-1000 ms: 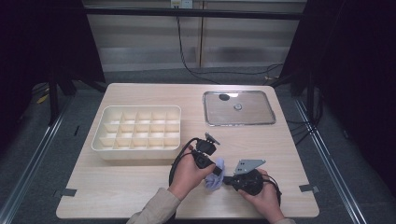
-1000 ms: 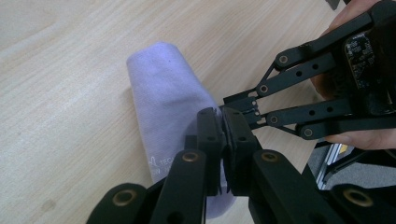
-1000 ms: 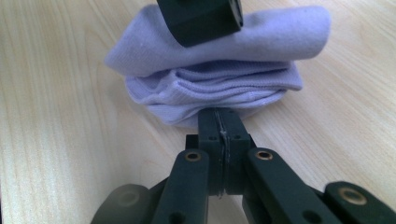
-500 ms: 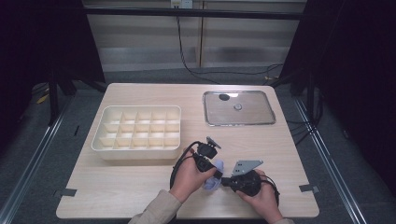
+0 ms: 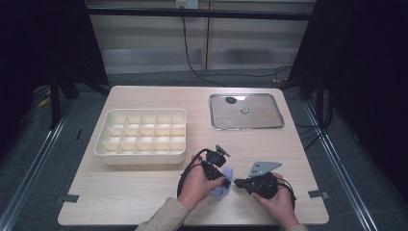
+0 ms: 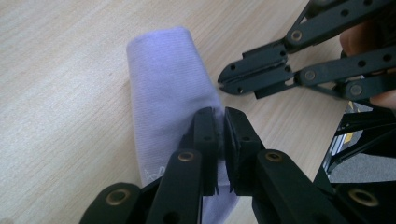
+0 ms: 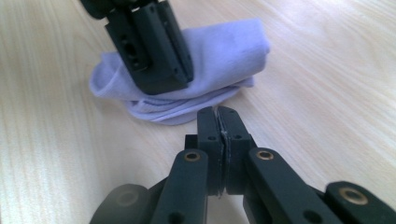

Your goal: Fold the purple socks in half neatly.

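Note:
A folded lavender cloth (image 5: 222,191) (image 6: 163,79) (image 7: 224,46) lies on the wooden table near its front edge. My left gripper (image 5: 225,183) (image 6: 219,116) (image 7: 163,86) comes down on the cloth's top from the left. Its jaws pinch the cloth's edge and have just been opening a little, with a thin slit between the pads. My right gripper (image 5: 236,182) (image 7: 217,112) (image 6: 223,80) is shut with nothing in it. Its tips rest a short way from the cloth's right side, pointing at it.
A cream compartment tray (image 5: 139,156) with several bare cells stands to the left, behind the hands. A flat metal tray (image 5: 246,126) with a small round piece (image 5: 245,110) sits at the back right. The table's front edge is close behind both hands.

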Motion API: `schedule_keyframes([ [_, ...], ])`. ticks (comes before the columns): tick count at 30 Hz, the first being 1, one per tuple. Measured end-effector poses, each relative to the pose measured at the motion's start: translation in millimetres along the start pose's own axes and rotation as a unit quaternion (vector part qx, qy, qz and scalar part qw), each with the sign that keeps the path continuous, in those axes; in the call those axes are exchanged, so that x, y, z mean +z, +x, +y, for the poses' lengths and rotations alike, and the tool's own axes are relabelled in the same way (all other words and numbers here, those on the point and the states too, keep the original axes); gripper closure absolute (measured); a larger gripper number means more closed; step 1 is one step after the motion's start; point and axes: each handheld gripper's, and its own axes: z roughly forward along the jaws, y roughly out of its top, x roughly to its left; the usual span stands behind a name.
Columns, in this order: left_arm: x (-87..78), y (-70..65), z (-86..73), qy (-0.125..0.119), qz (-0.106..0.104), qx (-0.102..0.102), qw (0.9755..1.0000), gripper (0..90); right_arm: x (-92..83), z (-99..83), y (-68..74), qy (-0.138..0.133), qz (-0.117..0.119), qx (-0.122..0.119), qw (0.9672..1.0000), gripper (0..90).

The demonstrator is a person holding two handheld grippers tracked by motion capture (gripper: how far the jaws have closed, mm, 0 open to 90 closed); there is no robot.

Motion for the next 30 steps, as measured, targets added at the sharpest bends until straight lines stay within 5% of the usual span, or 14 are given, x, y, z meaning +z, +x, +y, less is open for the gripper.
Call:
schedule_keyframes([
  [30,3.3,-5.6,-6.3,-0.006,0.017,0.023,0.9996,84.7,-10.3,10.4,-9.5,-0.019,-0.015,-0.006,0.9997,90.0],
])
